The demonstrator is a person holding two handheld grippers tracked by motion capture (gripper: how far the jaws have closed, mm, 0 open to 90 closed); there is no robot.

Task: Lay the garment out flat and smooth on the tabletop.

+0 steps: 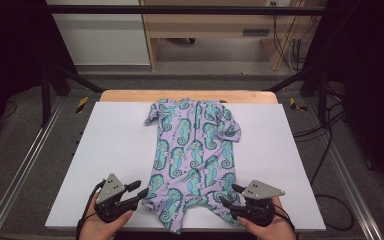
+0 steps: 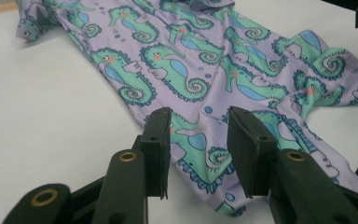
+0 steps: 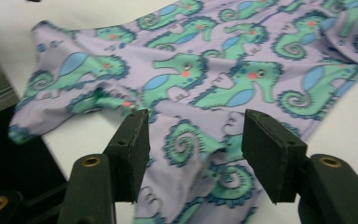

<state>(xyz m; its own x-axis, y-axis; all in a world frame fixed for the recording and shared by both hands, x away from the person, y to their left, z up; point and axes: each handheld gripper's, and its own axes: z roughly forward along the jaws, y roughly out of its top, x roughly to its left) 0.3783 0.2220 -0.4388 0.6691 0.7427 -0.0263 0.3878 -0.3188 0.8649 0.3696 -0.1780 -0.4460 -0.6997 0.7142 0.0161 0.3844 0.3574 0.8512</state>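
white table (image 1: pixel 110 150) | seahorse romper (image 1: pixel 192 155) flat | leg ends between both grippers' parted fingers (image 2: pixel 157 144), unpinched

A flat white rectangular table (image 1: pixel 110 150) with a light wooden far edge is seen. A lilac baby romper printed with green seahorses (image 1: pixel 195 150) is spread flat along its middle, neck toward the far edge, one leg draped over the near edge.
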